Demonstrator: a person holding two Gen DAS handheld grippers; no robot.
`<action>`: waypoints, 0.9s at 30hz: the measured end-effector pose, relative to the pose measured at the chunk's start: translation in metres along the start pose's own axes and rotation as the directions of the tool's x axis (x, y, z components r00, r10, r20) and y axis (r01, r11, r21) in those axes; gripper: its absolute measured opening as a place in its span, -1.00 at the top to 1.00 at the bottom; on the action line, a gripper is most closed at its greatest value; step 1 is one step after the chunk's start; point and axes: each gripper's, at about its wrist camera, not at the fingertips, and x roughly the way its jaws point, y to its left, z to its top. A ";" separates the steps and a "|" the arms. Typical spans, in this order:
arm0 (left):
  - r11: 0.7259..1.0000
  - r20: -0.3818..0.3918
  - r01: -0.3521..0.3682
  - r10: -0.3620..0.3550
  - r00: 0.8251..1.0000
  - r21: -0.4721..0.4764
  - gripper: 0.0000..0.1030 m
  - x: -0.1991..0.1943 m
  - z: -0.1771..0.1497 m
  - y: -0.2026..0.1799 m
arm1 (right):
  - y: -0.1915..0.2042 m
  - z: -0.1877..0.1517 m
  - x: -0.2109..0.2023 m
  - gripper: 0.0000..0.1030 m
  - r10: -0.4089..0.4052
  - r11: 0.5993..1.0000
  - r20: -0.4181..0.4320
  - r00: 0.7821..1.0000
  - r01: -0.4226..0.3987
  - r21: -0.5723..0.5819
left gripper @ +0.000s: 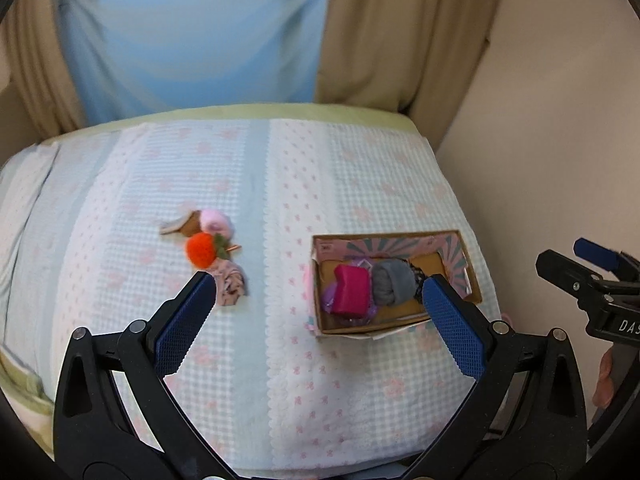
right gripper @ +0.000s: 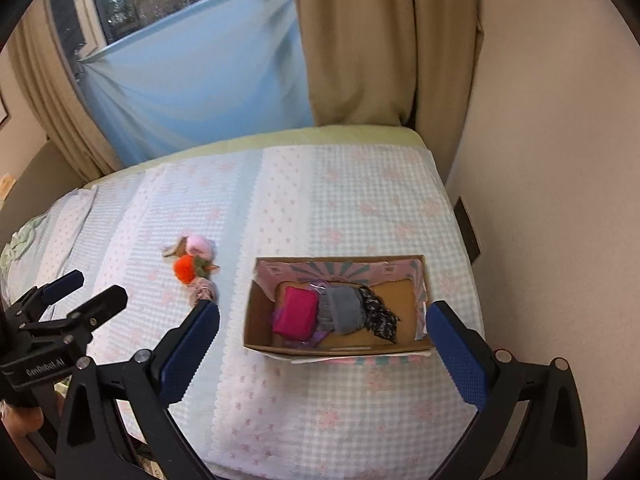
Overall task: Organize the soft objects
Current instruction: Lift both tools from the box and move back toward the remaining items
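An open cardboard box lies on the bed at the right. Inside it are a magenta pouch, a grey rolled sock and a dark patterned cloth. To its left on the blanket lies a small pile: an orange strawberry plush, a pink soft ball and a pink patterned cloth roll. My left gripper is open above the blanket, holding nothing. My right gripper is open and empty, hovering near the box.
A checked pale blue and white blanket covers the bed. Beige curtains and a blue sheet hang behind it. A wall runs close along the bed's right side. A hand holds the right gripper.
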 end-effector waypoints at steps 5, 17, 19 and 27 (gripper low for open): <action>0.998 0.026 -0.042 0.044 0.999 -0.045 -0.99 -0.028 -0.015 0.024 | 0.021 -0.004 -0.012 -1.00 0.037 0.999 0.043 0.998 -0.036 -0.040; 0.983 0.042 -0.094 0.102 0.994 -0.157 -0.99 -0.064 -0.029 0.104 | 0.084 -0.010 -0.010 -1.00 0.118 0.986 0.060 0.991 -0.110 -0.124; 0.982 0.040 -0.087 0.095 0.995 -0.166 -0.99 -0.060 -0.026 0.121 | 0.096 -0.008 -0.007 -1.00 0.121 0.986 0.065 0.991 -0.112 -0.124; 0.991 -0.005 -0.064 0.064 0.998 -0.114 -0.99 -0.029 -0.002 0.182 | 0.152 0.013 0.018 -1.00 0.096 0.994 0.062 0.993 -0.091 -0.066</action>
